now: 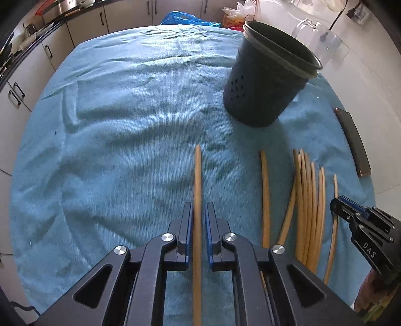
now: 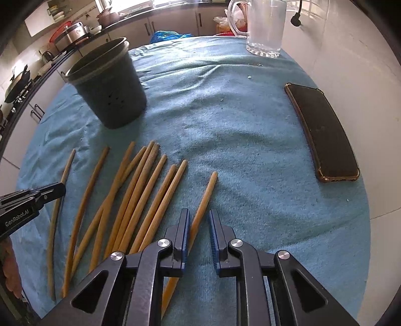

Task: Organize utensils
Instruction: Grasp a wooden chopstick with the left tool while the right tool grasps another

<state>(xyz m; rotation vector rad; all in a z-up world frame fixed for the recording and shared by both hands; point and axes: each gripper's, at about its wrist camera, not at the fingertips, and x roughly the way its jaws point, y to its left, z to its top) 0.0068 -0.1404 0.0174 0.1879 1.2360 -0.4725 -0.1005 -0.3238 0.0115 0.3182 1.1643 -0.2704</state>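
Several wooden chopsticks (image 2: pixel 140 193) lie side by side on a blue towel (image 1: pixel 112 125). A dark perforated utensil holder (image 1: pixel 268 77) stands upright beyond them; it also shows in the right wrist view (image 2: pixel 110 85). My left gripper (image 1: pixel 199 208) straddles the leftmost chopstick (image 1: pixel 198 180), its jaws narrowly apart with small gaps on both sides. My right gripper (image 2: pixel 199 213) is open around the rightmost chopstick (image 2: pixel 204 200), which lies close to the left finger. Each gripper shows at the edge of the other's view.
A black phone (image 2: pixel 323 133) lies on the towel's right edge. A clear glass mug (image 2: pixel 263 27) stands at the far right. A blue plastic bag (image 1: pixel 185 18) and kitchen cabinets sit beyond the table.
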